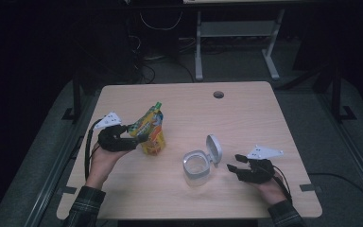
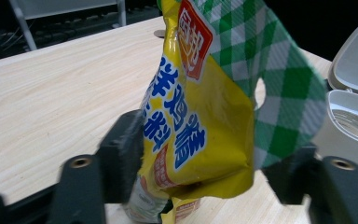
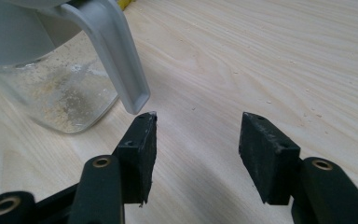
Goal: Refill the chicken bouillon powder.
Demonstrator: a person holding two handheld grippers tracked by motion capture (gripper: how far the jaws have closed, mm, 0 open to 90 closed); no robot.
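On the tabletop (image 1: 246, 109), pouch between left tool (image 1: 137, 133) pads.
Left gripper view shows the pouch's (image 2: 200, 116) blue lettering, pads clamped on it; right tool (image 1: 234, 163) gapes empty, jar (image 1: 197, 166) at its nine o'clock.

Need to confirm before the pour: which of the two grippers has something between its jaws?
The left gripper: the yellow seasoning pouch sits between its jaws. The right gripper has only bare table between its jaws, beside the clear container.
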